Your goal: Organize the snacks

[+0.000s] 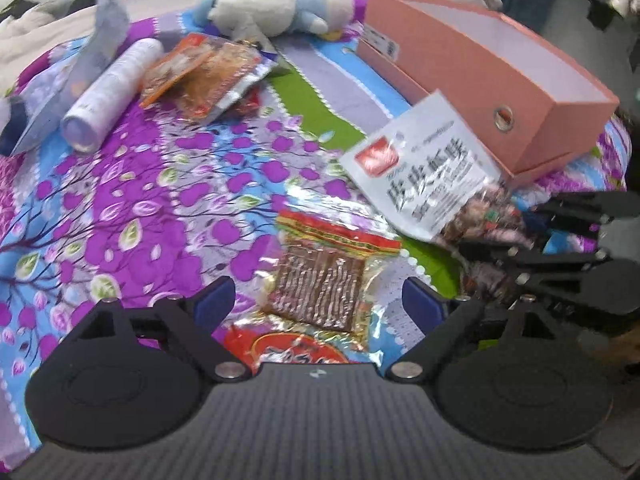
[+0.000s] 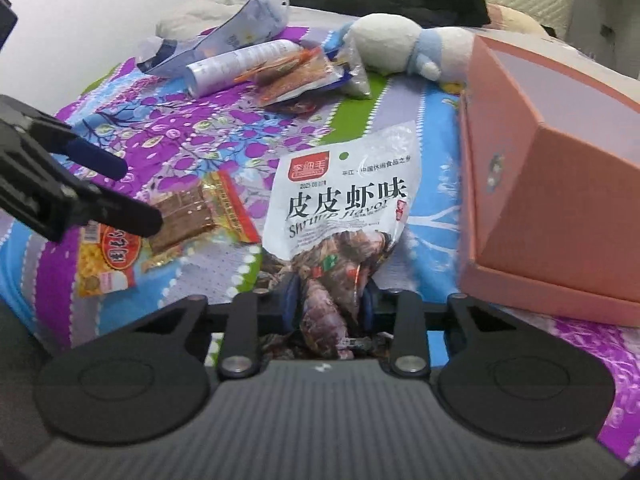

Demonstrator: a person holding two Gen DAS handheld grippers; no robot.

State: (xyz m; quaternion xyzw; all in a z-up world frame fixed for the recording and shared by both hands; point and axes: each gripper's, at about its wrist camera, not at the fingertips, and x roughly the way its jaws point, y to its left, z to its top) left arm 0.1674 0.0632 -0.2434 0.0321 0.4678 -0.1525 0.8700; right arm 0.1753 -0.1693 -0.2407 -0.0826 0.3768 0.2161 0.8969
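We hold the left gripper with its jaws spread wide and released over a flat, crinkly foil packet whose clear window shows a ribbed brown slab; the blue pads stand either side of it, not pressing. Our right gripper is clenched on the lower end of the glossy white shrimp-flavour bag, its plastic bunched and creased between the pads, the printed top lying on the bedspread, a soft cloth with purple blossoms and blue and green stripes. Just right of the bag sits a rigid, smooth pink cardboard box, long and rectangular, with a small round metal eyelet in its end. Farther back lie orange translucent snack packs, touching a white cylindrical tube, and a fuzzy white-and-blue plush toy.
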